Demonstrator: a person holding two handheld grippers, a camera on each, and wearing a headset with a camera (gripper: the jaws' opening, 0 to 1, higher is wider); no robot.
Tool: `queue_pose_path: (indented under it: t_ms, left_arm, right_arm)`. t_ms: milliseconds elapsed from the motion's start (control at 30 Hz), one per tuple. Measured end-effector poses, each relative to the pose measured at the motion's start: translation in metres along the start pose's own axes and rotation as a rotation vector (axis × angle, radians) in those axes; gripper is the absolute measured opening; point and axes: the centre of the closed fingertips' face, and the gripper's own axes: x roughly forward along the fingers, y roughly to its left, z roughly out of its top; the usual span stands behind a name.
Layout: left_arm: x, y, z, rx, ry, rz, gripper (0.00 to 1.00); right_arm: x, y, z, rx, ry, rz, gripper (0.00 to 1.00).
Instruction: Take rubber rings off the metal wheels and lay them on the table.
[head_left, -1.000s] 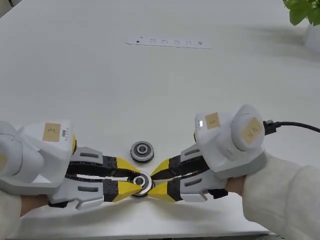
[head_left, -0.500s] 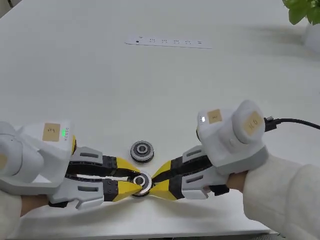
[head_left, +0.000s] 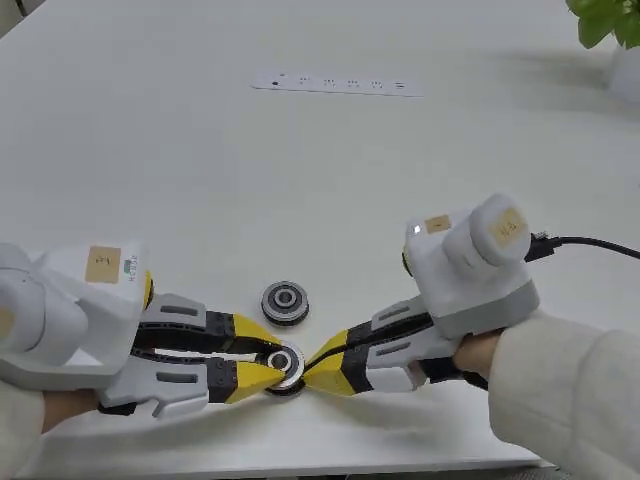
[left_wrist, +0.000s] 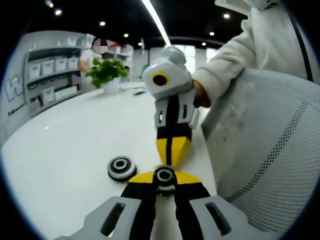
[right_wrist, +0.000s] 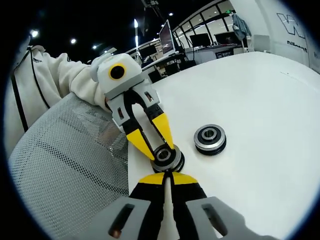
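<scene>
in the head view, the left gripper (head_left: 272, 362) reaches in from the lower left of the frame. its yellow-tipped jaws are closed on a metal wheel (head_left: 284, 365) at the bottom centre, close to the near edge of the white table (head_left: 300, 180). the right gripper (head_left: 313, 366) comes in from the lower right. its jaws are pressed together with no visible gap, and their tips touch the right side of that wheel. i cannot tell if any rubber is pinched between them.

in the right gripper view, the left gripper's jaws (right_wrist: 150, 137) straddle the wheel (right_wrist: 167, 156), one on each side, just above this gripper's own closed tips (right_wrist: 166, 176). a second wheel (right_wrist: 210, 138) lies flat to the right of centre, apart from both grippers, with its black rubber ring (right_wrist: 210, 148) on it.

in the left gripper view, the held wheel (left_wrist: 164, 176) sits between the yellow tips at lower centre, and the second wheel (left_wrist: 121, 168) lies just to its left.

a white power strip (head_left: 335, 83) lies across the upper centre of the head view, and a green plant (head_left: 603, 20) is in the upper right corner. a black cable (head_left: 590, 243) runs from the right gripper to the right edge. a mesh chair back (left_wrist: 270, 150) takes up the right of the left gripper view.
</scene>
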Motion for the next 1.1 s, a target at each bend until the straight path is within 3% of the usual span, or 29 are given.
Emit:
queue_pose_path:
  t_ms: [100, 267, 433, 467, 567, 633, 833, 1100]
  left_arm:
    - [0.000, 0.000, 0.000, -0.001, -0.001, 0.000, 0.14]
    - [0.000, 0.001, 0.000, -0.002, -0.001, 0.004, 0.14]
    - [0.000, 0.002, 0.000, -0.006, -0.001, 0.011, 0.14]
    - [0.000, 0.002, 0.000, -0.007, -0.001, 0.011, 0.14]
    - [-0.001, 0.003, 0.000, -0.009, -0.001, 0.012, 0.14]
    - [-0.001, 0.003, 0.000, -0.008, 0.001, 0.013, 0.14]
    - [-0.001, 0.004, -0.001, -0.008, 0.001, 0.015, 0.14]
    - [-0.001, 0.003, 0.000, -0.004, 0.002, 0.015, 0.13]
  right_arm:
    - [0.000, 0.001, -0.001, -0.018, 0.006, -0.009, 0.01]
    - [0.001, 0.000, 0.000, -0.150, 0.060, -0.055, 0.01]
    - [0.004, -0.004, -0.001, -0.204, 0.125, -0.121, 0.04]
    - [0.004, -0.002, 0.001, -0.208, 0.120, -0.112, 0.04]
    - [0.003, -0.007, 0.001, -0.202, 0.130, -0.148, 0.07]
    - [0.004, -0.004, 0.000, -0.192, 0.131, -0.128, 0.05]
    - [0.003, -0.007, 0.001, -0.175, 0.127, -0.139, 0.00]
    - [0.001, -0.010, 0.002, -0.066, 0.115, -0.148, 0.00]
